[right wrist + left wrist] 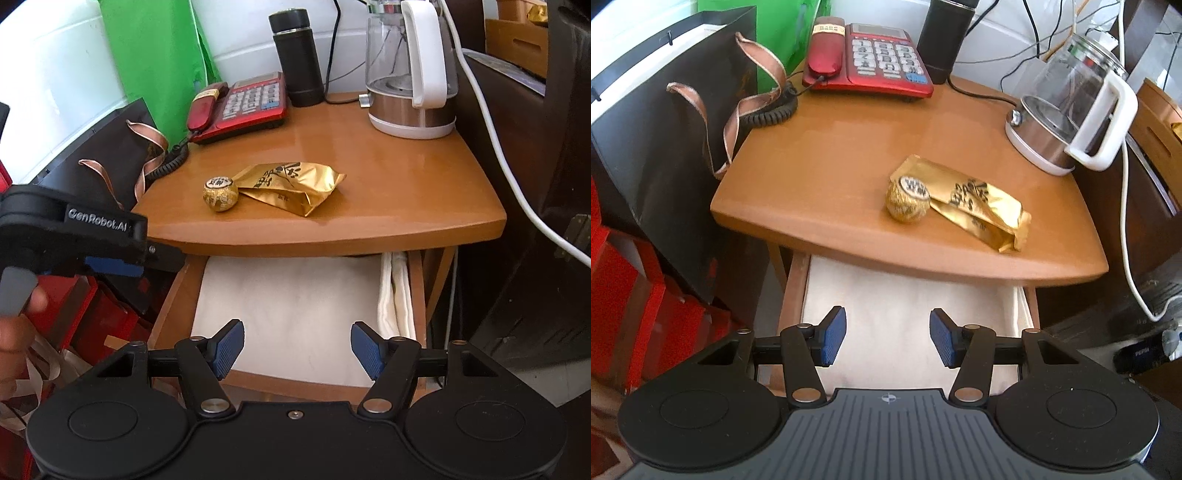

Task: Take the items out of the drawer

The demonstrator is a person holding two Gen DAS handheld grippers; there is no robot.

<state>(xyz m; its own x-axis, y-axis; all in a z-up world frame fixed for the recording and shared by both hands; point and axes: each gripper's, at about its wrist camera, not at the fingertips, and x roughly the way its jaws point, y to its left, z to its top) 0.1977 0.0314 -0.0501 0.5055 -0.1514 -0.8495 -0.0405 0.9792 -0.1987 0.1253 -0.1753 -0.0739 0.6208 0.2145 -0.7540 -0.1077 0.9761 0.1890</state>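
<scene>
The wooden drawer under the small table is pulled open. It is lined with white cloth, and no loose item shows inside. A gold foil ball and a gold foil packet lie side by side on the tabletop. My left gripper is open and empty above the drawer; it also shows at the left edge of the right wrist view. My right gripper is open and empty above the drawer's front.
A red telephone, a black flask and a glass kettle stand at the back of the table. A black gift bag and red boxes stand on the left. White cables hang right.
</scene>
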